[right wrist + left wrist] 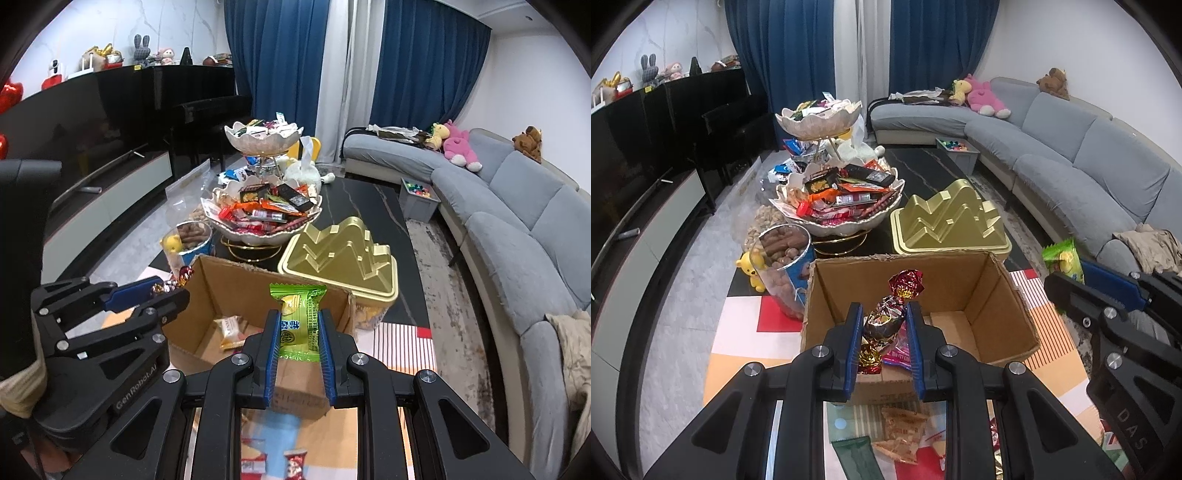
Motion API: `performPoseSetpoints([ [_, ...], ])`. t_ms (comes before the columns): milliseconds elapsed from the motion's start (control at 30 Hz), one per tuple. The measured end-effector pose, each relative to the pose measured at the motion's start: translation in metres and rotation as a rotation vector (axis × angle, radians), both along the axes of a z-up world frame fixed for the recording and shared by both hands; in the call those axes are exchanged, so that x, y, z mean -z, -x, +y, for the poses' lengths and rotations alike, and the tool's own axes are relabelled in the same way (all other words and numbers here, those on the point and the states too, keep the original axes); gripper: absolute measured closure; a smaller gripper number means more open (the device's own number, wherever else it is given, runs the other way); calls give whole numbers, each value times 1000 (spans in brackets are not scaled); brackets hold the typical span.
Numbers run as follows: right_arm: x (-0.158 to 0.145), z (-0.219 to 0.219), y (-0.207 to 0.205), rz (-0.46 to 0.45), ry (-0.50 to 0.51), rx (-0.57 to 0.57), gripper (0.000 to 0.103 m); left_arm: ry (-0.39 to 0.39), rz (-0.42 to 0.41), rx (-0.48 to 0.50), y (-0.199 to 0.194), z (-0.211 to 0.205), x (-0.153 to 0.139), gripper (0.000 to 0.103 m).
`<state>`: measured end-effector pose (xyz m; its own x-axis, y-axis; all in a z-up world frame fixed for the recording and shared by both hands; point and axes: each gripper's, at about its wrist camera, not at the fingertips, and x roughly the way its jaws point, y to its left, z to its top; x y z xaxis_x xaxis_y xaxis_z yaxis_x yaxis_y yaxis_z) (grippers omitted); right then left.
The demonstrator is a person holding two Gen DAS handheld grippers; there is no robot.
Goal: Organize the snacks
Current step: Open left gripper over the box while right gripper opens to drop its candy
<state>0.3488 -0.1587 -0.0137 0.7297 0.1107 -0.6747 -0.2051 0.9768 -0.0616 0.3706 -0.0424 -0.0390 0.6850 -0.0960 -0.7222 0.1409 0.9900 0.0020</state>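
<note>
Living-room table: left gripper (882, 325) clamps a foil-wrapped candy (886, 319) above the cardboard box (1012, 299), right gripper (298, 326) beside it pinching a green snack packet (298, 314)

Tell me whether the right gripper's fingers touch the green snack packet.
Touching: the right wrist view shows both fingers of the right gripper pressed against the green snack packet.

Cardboard box (997, 295) on bench (923, 177), near edge. Behind it: tiered snack stand (842, 206) at left, ridged tin (949, 225) at right. Tub of snacks (786, 266) left of box. Sofa (1071, 155) right of bench.
</note>
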Motion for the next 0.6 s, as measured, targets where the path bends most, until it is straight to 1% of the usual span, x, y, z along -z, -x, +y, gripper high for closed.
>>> performPoseSetpoints([
  [300, 11, 0, -25, 23, 11, -9, 82, -9, 17, 2, -19, -3, 13, 79],
  [500, 22, 0, -37, 50, 16, -20, 81, 4, 28, 2, -28, 0, 17, 78],
  [533, 22, 0, -37, 50, 18, -21, 81, 7, 31, 0, -29, 1, 17, 77],
  [567, 23, 0, -37, 46, 22, -21, 81, 7, 33, -7, -29, 1, 18, 67],
  [600, 23, 0, -37, 43, 29, -21, 80, 9, 30, -13, -28, 2, 18, 55],
])
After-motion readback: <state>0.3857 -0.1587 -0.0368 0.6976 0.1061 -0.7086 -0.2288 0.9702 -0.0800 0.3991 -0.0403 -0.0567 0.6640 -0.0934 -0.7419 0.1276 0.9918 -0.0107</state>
